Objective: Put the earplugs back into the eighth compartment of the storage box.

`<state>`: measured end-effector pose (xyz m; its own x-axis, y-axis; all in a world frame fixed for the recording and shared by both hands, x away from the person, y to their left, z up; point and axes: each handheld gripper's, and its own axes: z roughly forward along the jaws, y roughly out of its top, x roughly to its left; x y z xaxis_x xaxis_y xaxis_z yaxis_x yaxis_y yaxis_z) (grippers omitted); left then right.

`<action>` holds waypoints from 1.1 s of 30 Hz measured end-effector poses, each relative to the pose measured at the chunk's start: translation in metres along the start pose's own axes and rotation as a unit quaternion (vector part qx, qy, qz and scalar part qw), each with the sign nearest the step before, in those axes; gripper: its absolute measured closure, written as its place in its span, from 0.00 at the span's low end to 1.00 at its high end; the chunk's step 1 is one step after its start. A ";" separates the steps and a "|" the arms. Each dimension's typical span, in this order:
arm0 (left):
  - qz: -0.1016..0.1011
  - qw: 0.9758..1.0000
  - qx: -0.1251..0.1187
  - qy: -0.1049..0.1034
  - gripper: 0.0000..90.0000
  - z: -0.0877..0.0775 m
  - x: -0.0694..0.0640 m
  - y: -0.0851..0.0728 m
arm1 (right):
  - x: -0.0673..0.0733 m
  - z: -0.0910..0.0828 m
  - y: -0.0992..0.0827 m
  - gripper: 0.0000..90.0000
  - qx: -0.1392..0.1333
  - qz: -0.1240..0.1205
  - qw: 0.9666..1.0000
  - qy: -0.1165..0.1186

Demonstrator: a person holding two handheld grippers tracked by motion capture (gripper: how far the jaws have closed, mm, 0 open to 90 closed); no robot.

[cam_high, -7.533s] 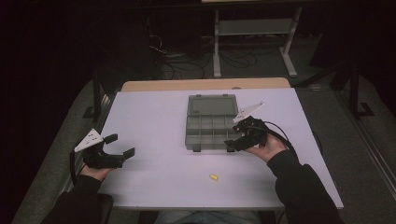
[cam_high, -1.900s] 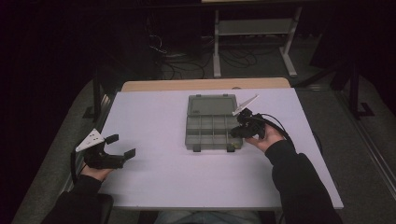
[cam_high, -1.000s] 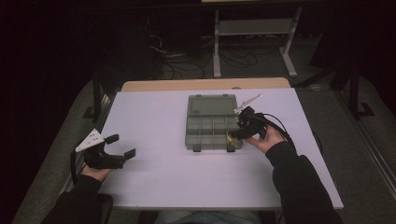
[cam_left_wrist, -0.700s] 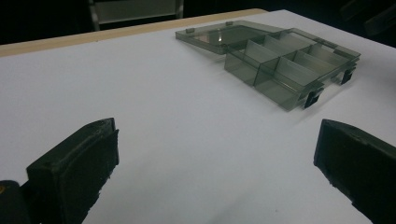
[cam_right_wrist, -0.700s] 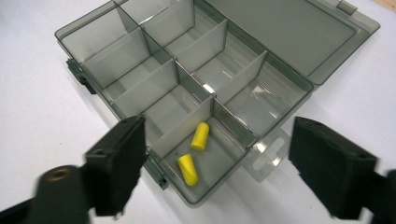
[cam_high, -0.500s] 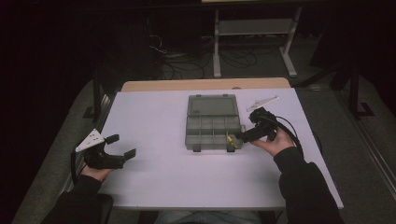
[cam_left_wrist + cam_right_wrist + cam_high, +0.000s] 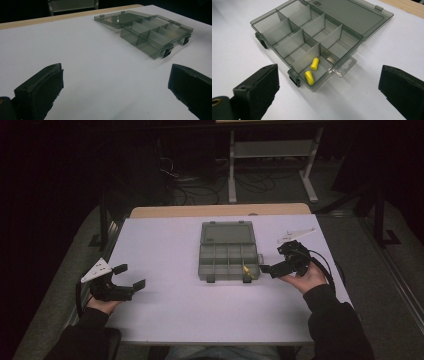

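Two yellow plugs point(image 7: 311, 70) lie in the open box's point(image 7: 227, 257) corner cell. The right gripper point(image 7: 274, 268), at its 3 o'clock, gapes wide and empty. The left gripper point(image 7: 131, 276), at 8 o'clock, likewise gapes empty.

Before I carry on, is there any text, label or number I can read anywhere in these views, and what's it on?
Embossed marking on the open lid of the grey organizer box, near its far corner: too small and blurred to read.
Nothing else carries readable text: none on the two yellow earplugs, the table or either gripper.
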<state>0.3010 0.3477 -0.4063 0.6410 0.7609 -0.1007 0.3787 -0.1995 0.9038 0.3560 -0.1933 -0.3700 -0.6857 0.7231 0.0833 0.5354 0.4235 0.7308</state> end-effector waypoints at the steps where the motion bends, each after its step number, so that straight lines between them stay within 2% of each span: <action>1: 0.000 1.000 0.000 0.000 0.00 0.000 0.000 0.000 | 0.000 -0.002 -0.001 0.03 -0.002 0.001 1.000 0.000; 12: 0.000 1.000 -0.001 0.001 0.00 0.000 0.000 0.000 | -0.002 -0.017 -0.021 0.01 -0.032 0.008 0.999 -0.005; 17: -0.001 1.000 -0.001 0.001 0.00 0.000 0.000 0.000 | -0.004 -0.023 -0.032 0.01 -0.048 0.019 0.999 -0.006; 25: 0.000 1.000 -0.001 0.001 0.00 0.000 0.000 0.000 | -0.009 -0.029 -0.054 0.00 -0.055 0.037 0.998 -0.006; 33: 0.000 1.000 0.000 0.001 0.00 -0.001 0.000 0.000 | -0.011 -0.035 -0.069 0.00 -0.077 0.035 0.996 -0.017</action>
<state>0.3004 0.3479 -0.4059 0.6401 0.7617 -0.1010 0.3786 -0.1983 0.9041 0.3090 -0.2493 -0.3972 -0.6306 0.7674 0.1160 0.4975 0.2850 0.8193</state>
